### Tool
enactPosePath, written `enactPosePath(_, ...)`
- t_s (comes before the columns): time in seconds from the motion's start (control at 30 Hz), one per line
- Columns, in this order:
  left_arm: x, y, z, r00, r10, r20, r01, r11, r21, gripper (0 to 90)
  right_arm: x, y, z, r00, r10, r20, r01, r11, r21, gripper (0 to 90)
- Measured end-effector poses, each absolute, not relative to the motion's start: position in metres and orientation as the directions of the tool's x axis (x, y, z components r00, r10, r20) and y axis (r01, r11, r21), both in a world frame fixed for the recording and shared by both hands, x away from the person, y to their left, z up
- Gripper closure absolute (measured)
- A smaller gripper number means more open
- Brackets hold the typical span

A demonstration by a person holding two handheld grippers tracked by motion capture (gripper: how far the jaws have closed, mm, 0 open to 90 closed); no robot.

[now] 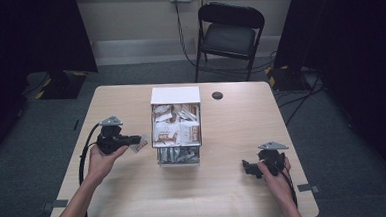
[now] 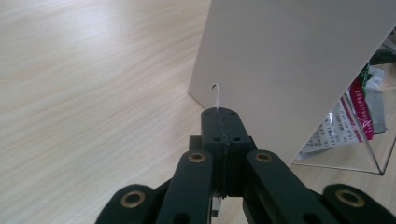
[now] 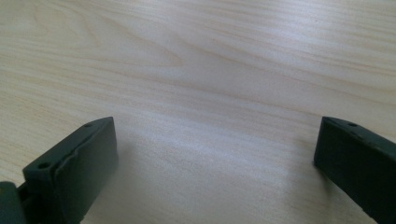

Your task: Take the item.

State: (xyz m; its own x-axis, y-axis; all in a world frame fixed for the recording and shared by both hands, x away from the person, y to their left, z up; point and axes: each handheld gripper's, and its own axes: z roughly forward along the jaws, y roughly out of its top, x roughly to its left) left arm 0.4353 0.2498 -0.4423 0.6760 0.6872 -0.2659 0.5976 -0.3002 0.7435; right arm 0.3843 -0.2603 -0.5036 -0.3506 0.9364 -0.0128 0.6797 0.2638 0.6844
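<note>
High view has us at a pale wood-grain tabletop (image 1: pixel 135 191) with a clear box (image 1: pixel 179 157) of sachets sitting in the middle, a white lid or panel at its far end. Our left gripper (image 1: pixel 135 139) is just left of that box, jaws pinched together on a small sachet (image 1: pixel 141 142), thin and papery with brownish print. In the left gripper view we see a sliver of its white edge (image 2: pixel 216 95) poking out between the closed jaws, with the box's flat matte white side right ahead.

Our right gripper (image 1: pixel 248 167) sits well to the right of the box, low over the tabletop, jaws spread wide with nothing between them, just smooth laminate.

Our read: one sachet looks to be out of the box and in hand, but we can't tell where it's headed. The box looks packed full, glossy crinkly wrappers, so plenty left.
</note>
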Motion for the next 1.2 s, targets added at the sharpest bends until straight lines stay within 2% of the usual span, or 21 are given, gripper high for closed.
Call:
enactPosePath(0.17, 0.436, 0.239, -0.449, 0.691, 0.687, -0.225, 0.59, -0.356, 0.725, 90.0, 0.384, -0.26, -0.504, -0.351, 0.936, -0.012, 0.68, 0.263, 0.684, 0.0)
enactPosePath(0.3, 0.438, 0.237, -0.454, 0.682, 0.682, -0.263, 0.609, -0.331, 0.721, 90.0, 0.384, -0.26, -0.504, -0.351, 0.936, -0.012, 0.68, 0.263, 0.684, 0.0)
enactPosePath(0.4, 0.439, 0.236, -0.456, 0.684, 0.693, -0.227, 0.603, -0.363, 0.711, 90.0, 0.384, -0.26, -0.504, -0.351, 0.936, -0.012, 0.68, 0.264, 0.684, 0.0)
enactPosePath(0.63, 0.444, 0.243, -0.468, 0.657, 0.704, -0.27, 0.641, -0.333, 0.691, 90.0, 0.384, -0.26, -0.504, -0.352, 0.936, -0.012, 0.68, 0.264, 0.684, 0.0)
enactPosePath(0.9, 0.444, 0.239, -0.475, 0.646, 0.73, -0.223, 0.643, -0.364, 0.674, 90.0, 0.384, -0.26, -0.504, -0.352, 0.936, -0.012, 0.68, 0.264, 0.684, 0.0)
enactPosePath(1.2, 0.445, 0.236, -0.476, 0.64, 0.746, -0.184, 0.634, -0.378, 0.674, 76.9, 0.384, -0.26, -0.504, -0.352, 0.936, -0.011, 0.68, 0.264, 0.684, 0.0)
